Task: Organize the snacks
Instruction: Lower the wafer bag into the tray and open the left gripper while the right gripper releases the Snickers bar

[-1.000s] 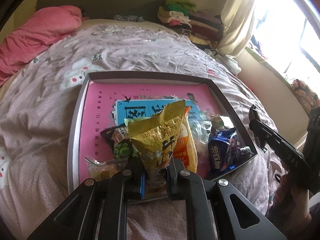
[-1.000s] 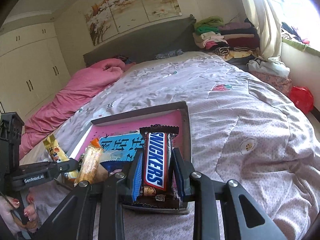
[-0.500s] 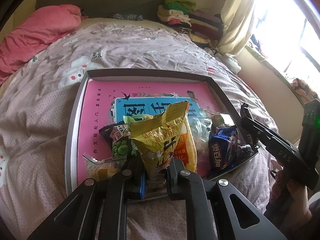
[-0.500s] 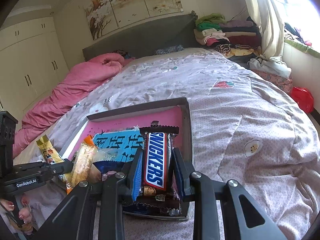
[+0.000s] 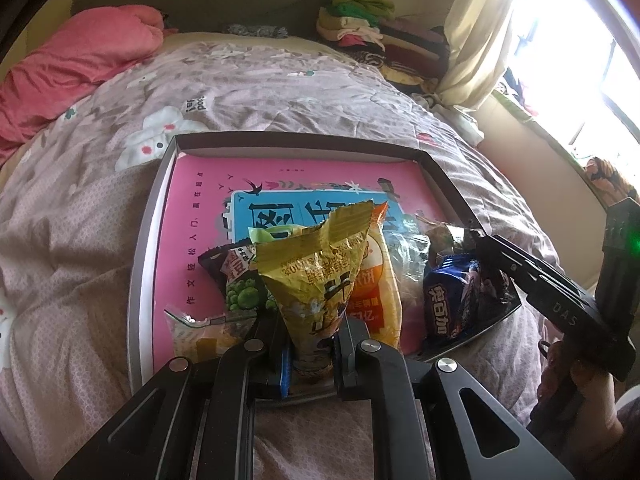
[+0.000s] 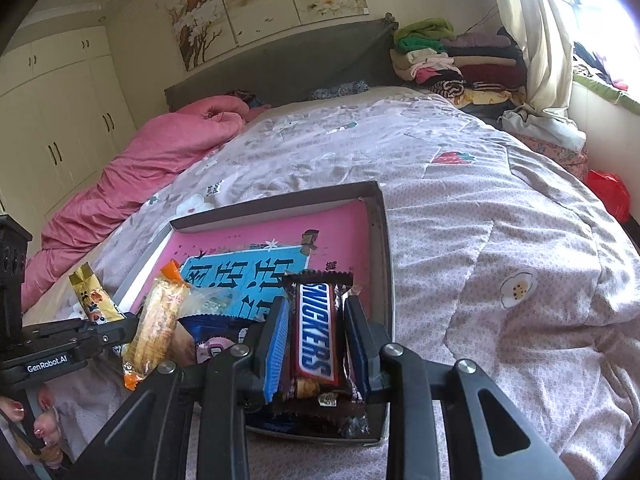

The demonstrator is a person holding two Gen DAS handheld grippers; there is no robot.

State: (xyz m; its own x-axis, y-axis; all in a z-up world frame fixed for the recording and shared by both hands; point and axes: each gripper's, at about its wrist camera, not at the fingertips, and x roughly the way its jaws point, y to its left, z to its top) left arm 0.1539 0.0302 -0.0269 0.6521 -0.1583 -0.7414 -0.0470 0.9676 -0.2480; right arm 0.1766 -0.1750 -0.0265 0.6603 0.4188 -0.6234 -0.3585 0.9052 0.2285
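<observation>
A shallow grey box (image 5: 141,264) lined with a pink and blue sheet lies on the bed. My left gripper (image 5: 310,344) is shut on a yellow snack bag (image 5: 316,272) and holds it upright over the box's near edge. An orange packet (image 5: 376,292), a green pea bag (image 5: 244,292) and a blue Oreo pack (image 5: 452,300) lie in the box. My right gripper (image 6: 318,344) is shut on a Snickers bar (image 6: 316,336) over the box's near right corner (image 6: 384,248). The yellow bag (image 6: 90,296) also shows at the left of the right wrist view.
The box sits on a pale floral quilt (image 6: 500,220). A pink duvet (image 6: 160,148) lies bunched at the far left. Folded clothes (image 6: 452,64) are stacked by the headboard. A curtain and window are at the right.
Both grippers have moved slightly forward over the box, each still holding its snack. The right gripper has come closer to the left one.
</observation>
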